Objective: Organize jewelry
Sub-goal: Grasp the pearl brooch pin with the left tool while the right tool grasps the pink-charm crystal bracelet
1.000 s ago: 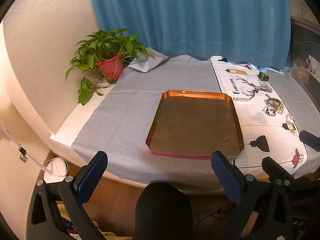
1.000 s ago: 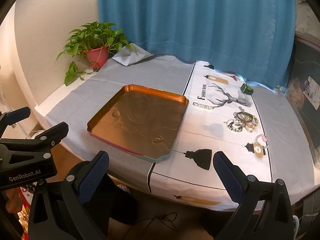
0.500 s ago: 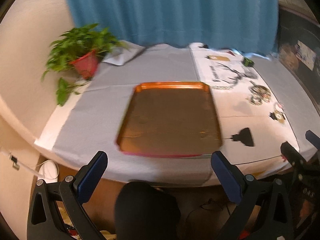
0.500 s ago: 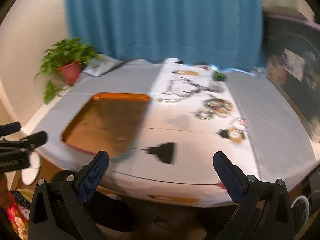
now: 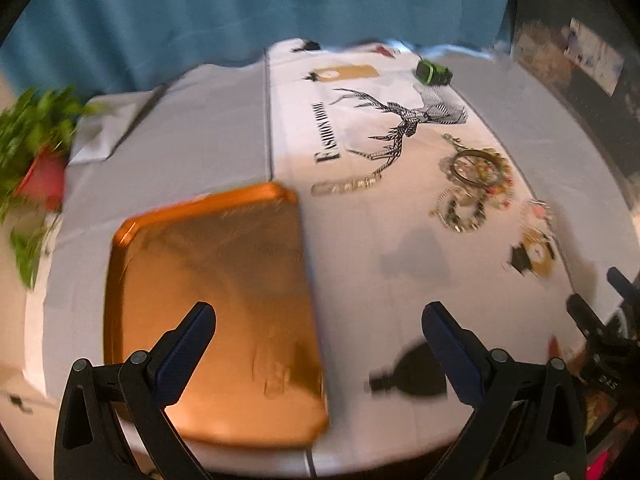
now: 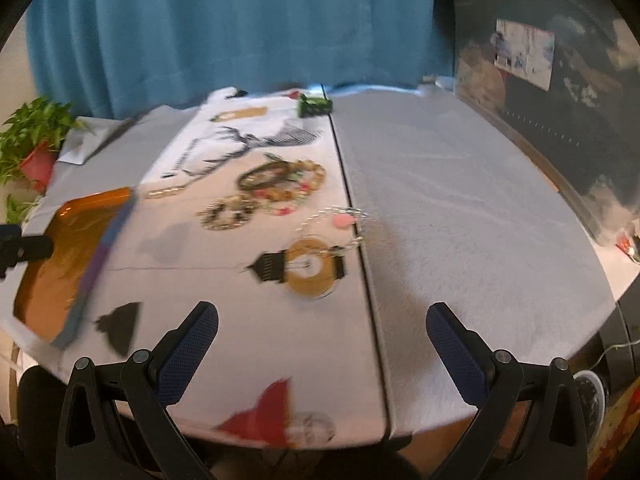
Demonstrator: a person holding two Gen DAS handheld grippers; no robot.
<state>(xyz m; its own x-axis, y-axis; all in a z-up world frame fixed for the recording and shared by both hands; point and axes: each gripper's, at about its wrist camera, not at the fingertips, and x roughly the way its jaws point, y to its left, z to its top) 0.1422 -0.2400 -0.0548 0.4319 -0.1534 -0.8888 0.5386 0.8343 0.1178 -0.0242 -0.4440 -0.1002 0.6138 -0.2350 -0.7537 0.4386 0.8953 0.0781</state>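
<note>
An empty orange tray point(image 5: 212, 288) lies on the grey table cover, also at the left edge of the right wrist view point(image 6: 68, 248). On the white printed runner lie a pile of bracelets point(image 5: 476, 176) point(image 6: 280, 184), a pale chain bracelet point(image 5: 344, 186) point(image 6: 164, 191) and a thin chain with a pink charm point(image 6: 340, 220) point(image 5: 540, 212). My left gripper point(image 5: 318, 320) is open and empty above the tray's near right edge. My right gripper point(image 6: 322, 320) is open and empty above the runner's near end, short of the jewelry.
A potted plant in a red pot point(image 5: 36, 160) stands at the far left. A small green and black box point(image 5: 434, 72) sits at the runner's far end. A blue curtain point(image 6: 240, 28) hangs behind the table. Dark furniture point(image 6: 560, 120) borders the right side.
Both grippers have moved forward and to the right over the table. The views now sit closer to the runner and the jewelry. Both stay open and empty.
</note>
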